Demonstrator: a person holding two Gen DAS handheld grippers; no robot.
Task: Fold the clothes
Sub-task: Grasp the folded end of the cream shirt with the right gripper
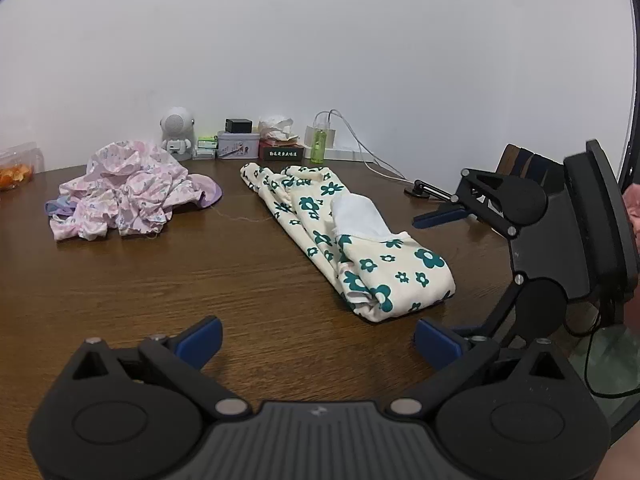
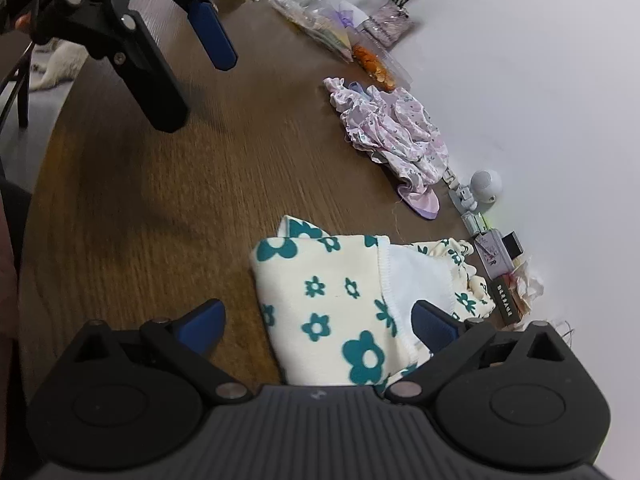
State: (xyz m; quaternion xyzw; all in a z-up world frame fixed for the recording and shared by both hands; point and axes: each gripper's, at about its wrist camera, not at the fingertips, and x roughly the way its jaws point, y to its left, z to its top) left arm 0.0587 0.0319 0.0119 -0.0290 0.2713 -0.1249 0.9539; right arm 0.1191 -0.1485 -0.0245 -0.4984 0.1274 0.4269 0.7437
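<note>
The cream cotton garment printed with teal flowers [image 1: 352,236] lies folded into a long strip on the brown wood-grain worktop [image 1: 160,280], running from near the back wall toward the front right, with a patch of its white lining turned outward. From the left wrist view, the left gripper [image 1: 318,334] hovers above bare wood in front of the garment, its blue-padded fingers [image 1: 202,338] spread wide and holding nothing. The right gripper [image 1: 430,272] stands at the right, just beside the strip's near end, fingers also wide apart. A crumpled pink floral garment [image 1: 128,188] sits well apart to the left. Along the wall stand a small white robot figure [image 1: 177,132], a grey tin [image 1: 238,145] and a green bottle [image 1: 319,145].

From the right wrist view, the right gripper [image 2: 318,318] hangs low over the near end of the flowered garment [image 2: 336,304], its blue-padded fingers [image 2: 434,324] wide, cloth lying between them ungripped. The left gripper [image 2: 188,80] shows at upper left above the worktop [image 2: 160,200]. The pink garment [image 2: 392,136] lies farther off near the wall.
</note>
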